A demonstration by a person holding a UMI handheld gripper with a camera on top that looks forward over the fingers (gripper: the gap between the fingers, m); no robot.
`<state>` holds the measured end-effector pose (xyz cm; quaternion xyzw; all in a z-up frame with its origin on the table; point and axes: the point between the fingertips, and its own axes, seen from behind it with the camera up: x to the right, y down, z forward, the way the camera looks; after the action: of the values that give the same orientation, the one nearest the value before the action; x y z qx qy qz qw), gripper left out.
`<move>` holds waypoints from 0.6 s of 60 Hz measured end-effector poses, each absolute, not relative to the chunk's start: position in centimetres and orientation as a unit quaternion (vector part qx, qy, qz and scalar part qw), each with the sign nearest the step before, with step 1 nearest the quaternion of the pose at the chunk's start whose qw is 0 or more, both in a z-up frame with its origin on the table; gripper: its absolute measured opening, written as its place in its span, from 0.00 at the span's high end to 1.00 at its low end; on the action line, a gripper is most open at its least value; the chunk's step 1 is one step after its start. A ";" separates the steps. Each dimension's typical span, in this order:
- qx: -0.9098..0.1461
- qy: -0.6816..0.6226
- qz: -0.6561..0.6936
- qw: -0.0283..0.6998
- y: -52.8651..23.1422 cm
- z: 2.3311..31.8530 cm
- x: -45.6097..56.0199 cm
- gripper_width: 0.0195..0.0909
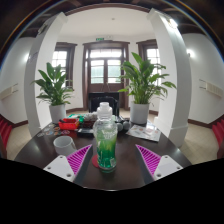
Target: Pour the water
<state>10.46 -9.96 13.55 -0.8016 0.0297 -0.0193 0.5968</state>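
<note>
Up close, the gripper has its two purple-padded fingers spread wide, and a clear plastic bottle stands upright between them with daylight showing on both sides, so nothing is clamped. The bottle has a greenish label low down and its white cap on. Just off to the side sits a small white cup on the dark round table, the likely target. Beyond are red items, a book or box, then two potted plants flanking a wooden door. My read: early going, with grasp, lift and pour all ahead.
</note>
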 end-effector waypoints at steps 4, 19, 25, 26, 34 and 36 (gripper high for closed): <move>-0.798 0.030 -0.017 0.601 -12.0 15.1 10.1 0.07; -0.780 0.023 -0.017 0.626 -16.1 20.8 9.5 0.07; -0.781 0.029 -0.027 0.624 -17.3 21.8 9.6 0.07; -0.782 0.030 -0.028 0.622 -17.5 21.9 9.6 0.08; -0.783 0.024 -0.024 0.621 -18.7 23.1 8.5 0.07; -0.780 0.023 -0.024 0.625 -18.9 23.5 8.5 0.07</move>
<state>8.49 -18.94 23.48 -0.7801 0.0234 -0.0239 0.6248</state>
